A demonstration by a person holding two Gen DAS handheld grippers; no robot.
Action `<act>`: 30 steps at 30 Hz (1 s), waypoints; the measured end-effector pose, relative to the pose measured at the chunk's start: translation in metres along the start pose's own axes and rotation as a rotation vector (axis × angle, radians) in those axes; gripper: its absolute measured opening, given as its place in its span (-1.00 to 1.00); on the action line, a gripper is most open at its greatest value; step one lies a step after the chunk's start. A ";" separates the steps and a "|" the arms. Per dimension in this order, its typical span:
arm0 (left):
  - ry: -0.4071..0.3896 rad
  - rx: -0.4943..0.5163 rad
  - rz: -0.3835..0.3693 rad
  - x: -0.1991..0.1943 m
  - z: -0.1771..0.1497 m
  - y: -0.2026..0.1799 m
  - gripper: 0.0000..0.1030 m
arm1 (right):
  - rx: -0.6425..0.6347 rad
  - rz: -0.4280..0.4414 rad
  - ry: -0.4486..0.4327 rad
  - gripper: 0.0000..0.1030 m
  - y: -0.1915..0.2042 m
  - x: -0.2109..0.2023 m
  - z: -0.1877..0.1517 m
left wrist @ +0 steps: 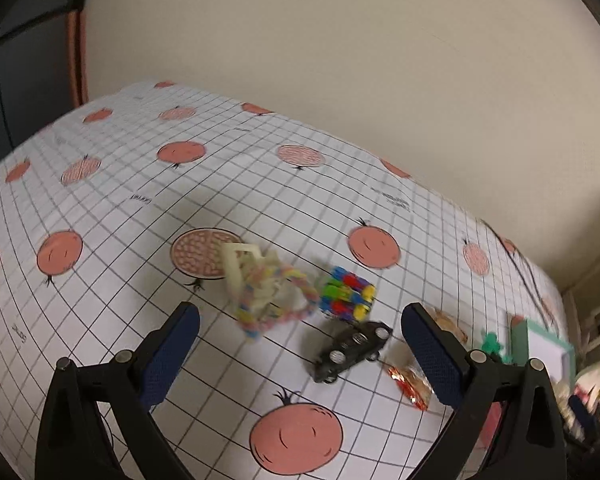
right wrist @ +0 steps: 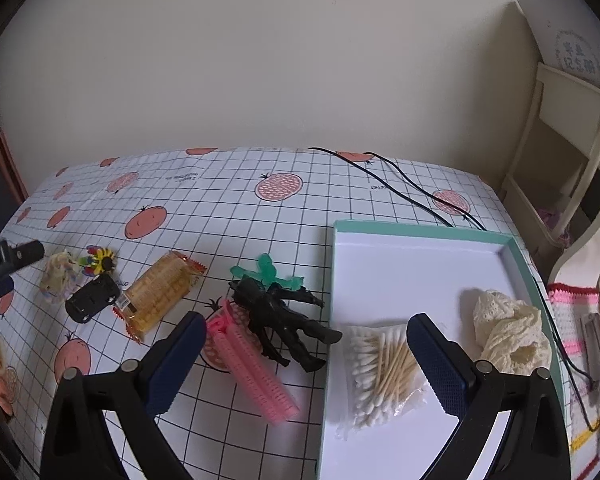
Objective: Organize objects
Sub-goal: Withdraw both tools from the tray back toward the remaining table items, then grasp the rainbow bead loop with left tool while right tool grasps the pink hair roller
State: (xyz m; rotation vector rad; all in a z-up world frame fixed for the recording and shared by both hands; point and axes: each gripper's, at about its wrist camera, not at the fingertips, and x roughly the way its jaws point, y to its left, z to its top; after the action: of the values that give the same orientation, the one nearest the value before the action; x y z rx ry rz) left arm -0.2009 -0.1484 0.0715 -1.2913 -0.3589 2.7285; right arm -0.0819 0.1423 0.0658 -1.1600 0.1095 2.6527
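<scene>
Glossy printed tablecloth (right wrist: 228, 216), smooth matt white tray (right wrist: 420, 264) with crumpled cream lace cloth (right wrist: 508, 332) and wooden-stick cotton swabs (right wrist: 380, 364) in clear plastic, shiny black plastic figure (right wrist: 284, 320), ribbed pink plastic comb (right wrist: 252, 368), crinkly glossy snack wrapper (right wrist: 160, 292), glossy black toy car (left wrist: 352, 350).

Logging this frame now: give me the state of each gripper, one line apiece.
Left gripper: open, holding nothing, above the black toy car.
Right gripper: open, holding nothing, near the bag of cotton swabs.

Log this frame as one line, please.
left gripper: open, empty | right gripper: open, empty | tray: cotton swabs, lace cloth
</scene>
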 end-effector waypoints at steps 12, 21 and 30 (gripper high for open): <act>0.055 -0.041 0.043 0.027 0.005 0.028 0.95 | -0.026 0.060 0.064 0.97 0.028 0.020 -0.014; 0.083 0.006 0.069 0.042 0.001 0.026 0.69 | -0.084 0.049 0.139 0.70 0.044 0.037 -0.031; 0.117 0.029 0.097 0.049 -0.004 0.021 -0.42 | -0.116 0.041 0.181 0.04 0.045 0.042 -0.036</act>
State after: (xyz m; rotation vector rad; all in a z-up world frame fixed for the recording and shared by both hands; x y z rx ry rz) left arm -0.2291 -0.1586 0.0268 -1.4902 -0.2511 2.7082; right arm -0.0944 0.1013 0.0092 -1.4491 0.0110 2.6148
